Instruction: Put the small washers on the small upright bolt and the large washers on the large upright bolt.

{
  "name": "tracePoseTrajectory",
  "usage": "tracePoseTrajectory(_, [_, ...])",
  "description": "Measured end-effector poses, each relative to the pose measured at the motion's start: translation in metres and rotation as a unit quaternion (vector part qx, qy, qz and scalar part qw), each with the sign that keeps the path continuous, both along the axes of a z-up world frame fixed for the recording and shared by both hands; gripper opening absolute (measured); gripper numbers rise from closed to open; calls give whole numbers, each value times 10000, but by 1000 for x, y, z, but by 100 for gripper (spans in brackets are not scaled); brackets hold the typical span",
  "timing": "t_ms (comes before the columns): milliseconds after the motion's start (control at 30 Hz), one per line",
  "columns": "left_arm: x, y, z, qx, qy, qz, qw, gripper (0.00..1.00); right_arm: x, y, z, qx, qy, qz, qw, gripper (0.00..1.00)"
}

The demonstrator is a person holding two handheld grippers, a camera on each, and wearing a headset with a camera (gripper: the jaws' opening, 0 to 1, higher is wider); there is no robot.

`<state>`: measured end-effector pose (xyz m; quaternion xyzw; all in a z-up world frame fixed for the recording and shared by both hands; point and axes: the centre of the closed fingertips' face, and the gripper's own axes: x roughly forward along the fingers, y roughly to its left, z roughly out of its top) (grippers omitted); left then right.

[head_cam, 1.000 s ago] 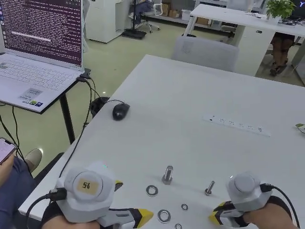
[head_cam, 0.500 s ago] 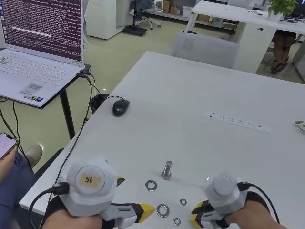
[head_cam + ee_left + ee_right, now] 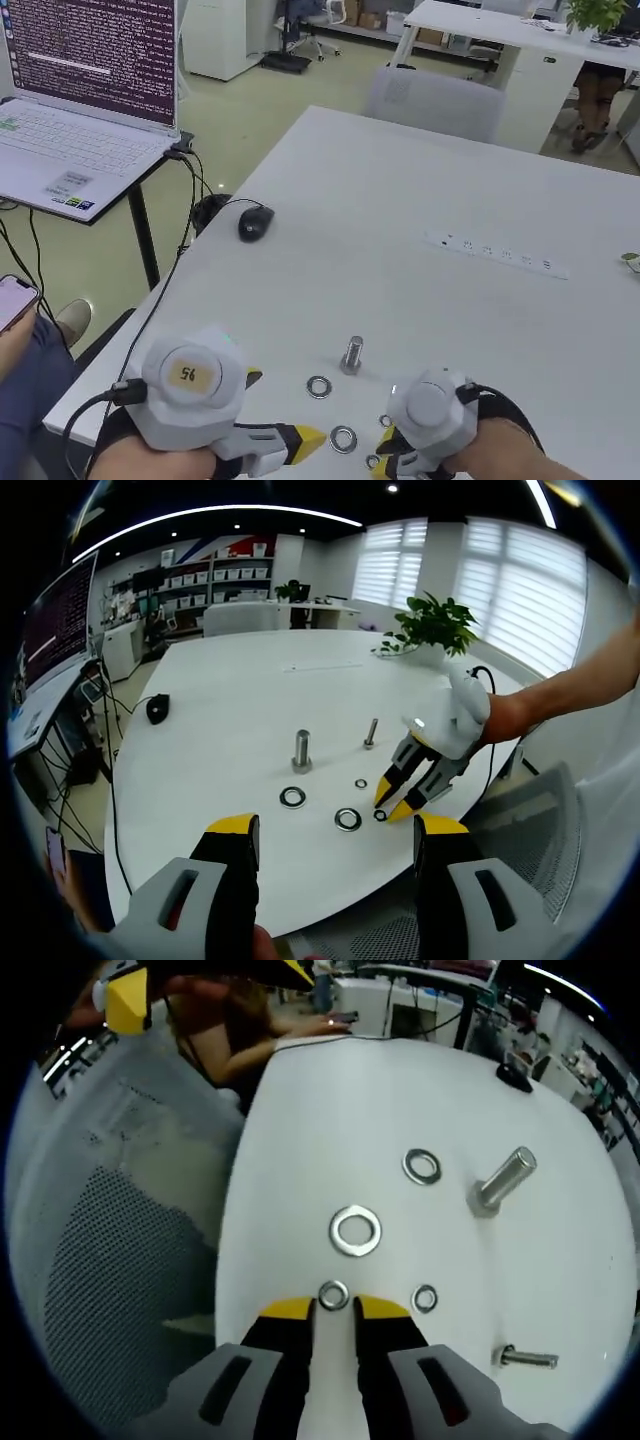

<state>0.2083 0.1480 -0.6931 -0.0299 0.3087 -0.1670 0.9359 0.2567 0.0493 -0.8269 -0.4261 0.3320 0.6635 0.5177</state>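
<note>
**Right gripper lining up on a small washer**

Looks like the pick-up step to me, since both bolts are bare. The right gripper [image 3: 335,1312] is low over the near edge of the desk [image 3: 400,200]. Its jaws are narrowed to a slim gap, and a small washer [image 3: 333,1295] lies flat right at the mouth of it. As far as I can see it isn't pinched yet. The left gripper [image 3: 336,838] hangs back with its jaws wide apart and nothing in them.

The second small washer [image 3: 425,1298] sits just beside the first. The nearer large washer [image 3: 355,1231] and farther large washer [image 3: 422,1166] lie between the right gripper and the large bolt [image 3: 500,1182]. The small bolt [image 3: 525,1358] stands apart, off to one side.

My guess for the next move: get the tips right down at desk level, since the washer is thin and flat, then squeeze on its rim. After that it's lift, carry to the small bolt, centre the hole over the top and let go.
</note>
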Motion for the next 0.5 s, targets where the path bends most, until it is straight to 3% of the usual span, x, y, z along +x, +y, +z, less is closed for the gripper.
tracePoseTrajectory(200, [2, -2, 0, -16, -11, -8, 10000, 62, -1, 1, 0, -142, -77, 224, 9996, 17])
tracePoseTrajectory(500, [4, -3, 1, -14, -25, -25, 10000, 62, -4, 4, 0, -107, -149, 447, 9988, 14])
